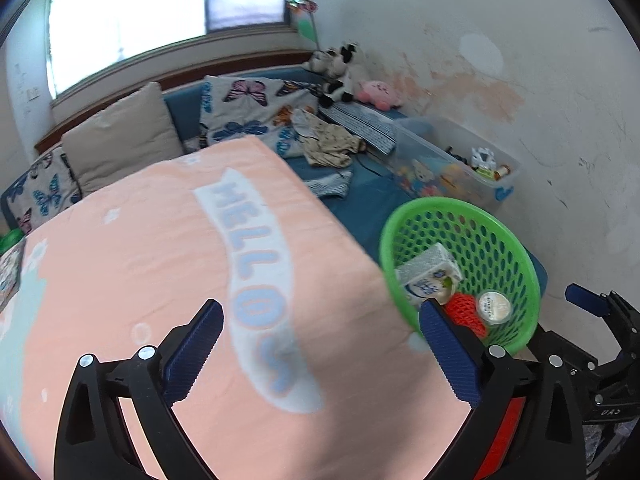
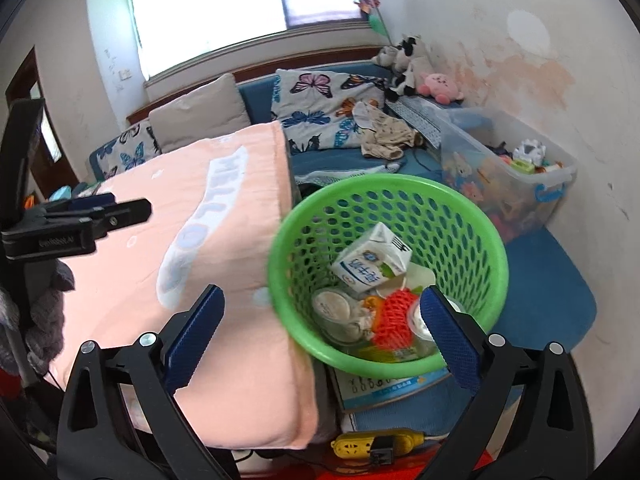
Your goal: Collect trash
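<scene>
Both grippers empty, jaws spread wide. Right gripper sits nearest the trash: the green perforated plastic basket lies just ahead and slightly right of its centreline, right pad overlapping the near rim in view. Left gripper hangs over the pink "HELLO" blanket, with the basket off to its right, so the right one is better placed for anything basket-side. Near floor: yellow power strip and a printed sheet under the basket. Inside the basket, near to far: clear round lidded cup, red foam fruit net, soft and squashy; white milk carton, rigid card, long axis tilted up toward far-right. Can't see any loose trash outside the basket; collecting looks mostly done, just my read. Blanket is soft terry over a raised block, left of the basket and touching its rim. Farther: blue mat, clear toy bin at the right wall, butterfly cushions, plush toys, window.
</scene>
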Demonstrator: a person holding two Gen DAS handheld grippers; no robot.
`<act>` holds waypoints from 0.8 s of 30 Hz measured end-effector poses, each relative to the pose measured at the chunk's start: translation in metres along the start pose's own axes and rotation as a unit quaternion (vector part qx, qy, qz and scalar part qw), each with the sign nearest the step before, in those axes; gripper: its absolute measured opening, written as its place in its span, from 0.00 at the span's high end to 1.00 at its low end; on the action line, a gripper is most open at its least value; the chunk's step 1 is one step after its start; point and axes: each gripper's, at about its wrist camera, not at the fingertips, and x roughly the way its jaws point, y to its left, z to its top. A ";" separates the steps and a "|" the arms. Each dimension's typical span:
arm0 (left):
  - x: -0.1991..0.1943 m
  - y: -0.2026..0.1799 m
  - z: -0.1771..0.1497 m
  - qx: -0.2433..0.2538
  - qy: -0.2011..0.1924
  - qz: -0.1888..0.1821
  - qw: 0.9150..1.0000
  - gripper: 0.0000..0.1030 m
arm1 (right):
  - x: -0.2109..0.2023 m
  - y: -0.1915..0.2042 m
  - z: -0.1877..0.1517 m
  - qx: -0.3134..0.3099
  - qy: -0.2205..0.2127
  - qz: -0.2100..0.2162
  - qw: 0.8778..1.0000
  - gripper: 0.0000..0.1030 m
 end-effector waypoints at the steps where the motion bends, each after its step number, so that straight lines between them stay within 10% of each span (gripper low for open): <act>1: -0.006 0.007 -0.002 -0.003 -0.006 0.009 1.000 0.07 | 0.000 0.006 0.001 -0.004 0.000 0.002 1.000 0.04; 24: -0.069 0.090 -0.055 -0.065 -0.037 0.107 0.991 0.07 | 0.007 0.090 0.013 -0.042 -0.002 0.032 0.999 0.04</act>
